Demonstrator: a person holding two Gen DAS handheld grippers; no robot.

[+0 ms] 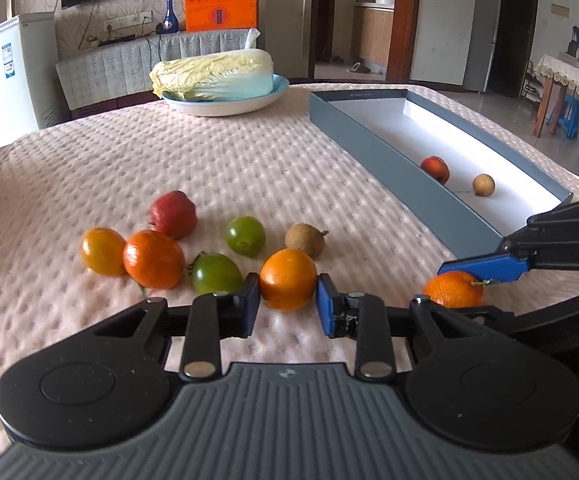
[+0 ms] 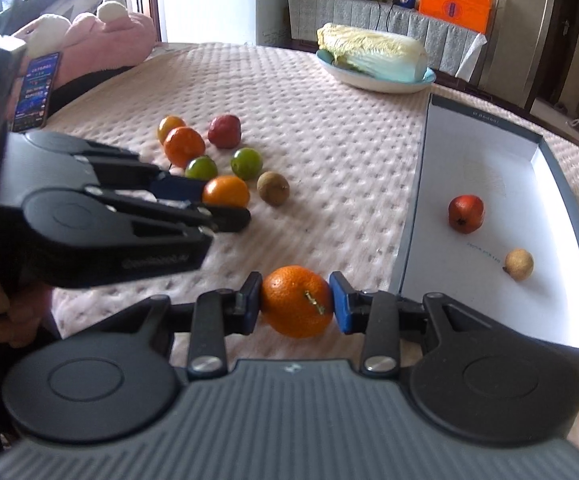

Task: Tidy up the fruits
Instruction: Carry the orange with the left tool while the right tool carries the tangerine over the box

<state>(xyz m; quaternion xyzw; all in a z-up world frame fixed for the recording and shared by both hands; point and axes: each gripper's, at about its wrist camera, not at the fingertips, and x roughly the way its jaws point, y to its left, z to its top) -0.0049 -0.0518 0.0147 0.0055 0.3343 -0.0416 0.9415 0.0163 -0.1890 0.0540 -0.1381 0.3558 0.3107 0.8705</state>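
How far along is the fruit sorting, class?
Done: two fruits, a red one and a tan one, lie in the box. In hand: the left gripper clamps an orange; the right gripper clamps a tangerine. Left: six fruits on the cloth.

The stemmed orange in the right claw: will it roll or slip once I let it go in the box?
Likely to roll: the stemmed orange is round, and the box floor looks smooth and flat. The right claw grips it only at two small side patches, so it might pivot. Its dimpled peel probably gives the pads some friction. Its short stem may stop a roll.
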